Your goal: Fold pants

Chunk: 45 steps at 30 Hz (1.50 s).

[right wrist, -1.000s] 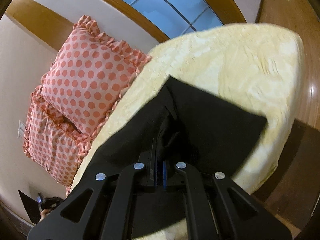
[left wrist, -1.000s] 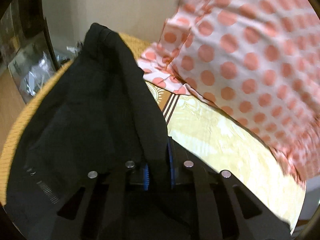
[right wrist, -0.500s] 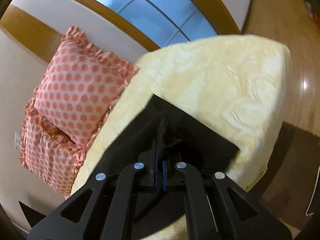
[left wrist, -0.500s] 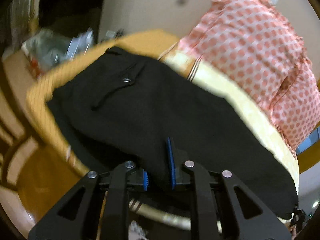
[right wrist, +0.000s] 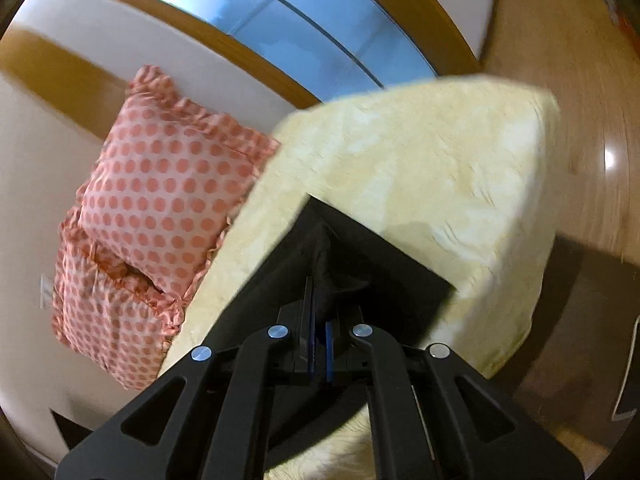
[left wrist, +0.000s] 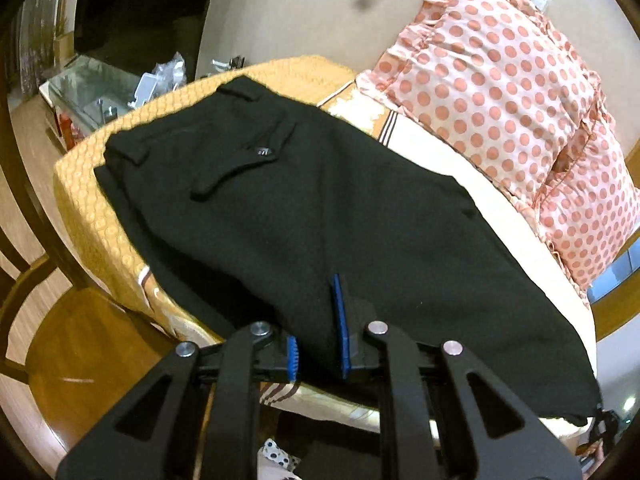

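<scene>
The black pants lie spread along the bed, waistband and back pocket at the far left, legs running right. My left gripper sits at the near edge of the pants with its blue pads apart; black cloth lies between them. In the right wrist view my right gripper is shut on a bunched fold of the pants near the leg end, held over the pale yellow bed cover.
Two pink polka-dot pillows lean on the wall behind the bed; they also show in the right wrist view. An orange patterned cover lies under the waistband. A glass side table with clutter stands far left. Wooden floor surrounds the bed.
The left gripper has lowered the waist end, which hung bunched in front of it, so the pants now lie flat, and its pads have opened wider. The right gripper stays shut and pulled the leg end back.
</scene>
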Available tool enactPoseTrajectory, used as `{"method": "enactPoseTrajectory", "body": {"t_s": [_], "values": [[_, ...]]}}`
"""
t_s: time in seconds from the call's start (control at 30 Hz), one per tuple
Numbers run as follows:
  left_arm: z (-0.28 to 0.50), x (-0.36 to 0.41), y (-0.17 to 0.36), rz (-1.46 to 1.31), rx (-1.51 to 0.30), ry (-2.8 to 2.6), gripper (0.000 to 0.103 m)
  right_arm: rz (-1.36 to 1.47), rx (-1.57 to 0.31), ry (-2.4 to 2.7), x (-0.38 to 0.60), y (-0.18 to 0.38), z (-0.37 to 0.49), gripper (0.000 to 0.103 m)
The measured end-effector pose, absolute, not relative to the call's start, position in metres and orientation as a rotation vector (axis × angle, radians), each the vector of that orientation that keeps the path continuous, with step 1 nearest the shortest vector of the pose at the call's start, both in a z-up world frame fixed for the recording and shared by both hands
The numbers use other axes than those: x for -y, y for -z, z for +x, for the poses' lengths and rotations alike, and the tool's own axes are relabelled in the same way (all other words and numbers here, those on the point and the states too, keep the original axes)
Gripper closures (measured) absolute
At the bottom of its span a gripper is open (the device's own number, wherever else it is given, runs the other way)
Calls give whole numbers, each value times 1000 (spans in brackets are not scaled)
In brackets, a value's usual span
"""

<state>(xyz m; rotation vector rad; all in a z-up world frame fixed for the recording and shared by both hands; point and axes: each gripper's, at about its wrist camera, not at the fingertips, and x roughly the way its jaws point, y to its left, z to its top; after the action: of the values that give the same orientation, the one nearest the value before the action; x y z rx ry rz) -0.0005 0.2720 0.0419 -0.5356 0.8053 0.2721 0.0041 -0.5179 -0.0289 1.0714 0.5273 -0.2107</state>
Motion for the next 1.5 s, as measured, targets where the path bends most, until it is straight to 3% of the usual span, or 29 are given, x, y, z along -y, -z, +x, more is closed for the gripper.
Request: {"method": "enactPoseTrajectory", "body": {"t_s": [0.43,0.53,0.57,0.6,0.7,0.77,0.9,1.27,1.43,1.5], "values": [[-6,-280,-27,-525,-819,-270,87,1000,-602,257,512,45,-8,98],[-14,-274,-36,-478,-804,-280,80,943,-589,301,510,33,-18,69],[-18,-271,-40,-458,-790,-287,76,919,-558,329,511,27,-25,46],[-21,-269,-44,-440,-775,-292,74,898,-527,352,512,23,-31,36],[-34,-253,-60,-352,-704,-311,61,873,-499,380,520,20,-36,38],[-39,-236,-71,-285,-647,-305,49,885,-508,367,523,25,-31,45],[-34,-196,-82,-183,-590,-205,36,882,-535,360,522,38,-19,50],[16,-140,-35,-220,-717,1,34,767,-513,250,491,39,-19,68],[20,-137,-21,-233,-738,17,30,748,-489,283,492,41,-16,71],[19,-135,-20,-225,-728,29,27,733,-485,293,491,42,-13,84]]}}
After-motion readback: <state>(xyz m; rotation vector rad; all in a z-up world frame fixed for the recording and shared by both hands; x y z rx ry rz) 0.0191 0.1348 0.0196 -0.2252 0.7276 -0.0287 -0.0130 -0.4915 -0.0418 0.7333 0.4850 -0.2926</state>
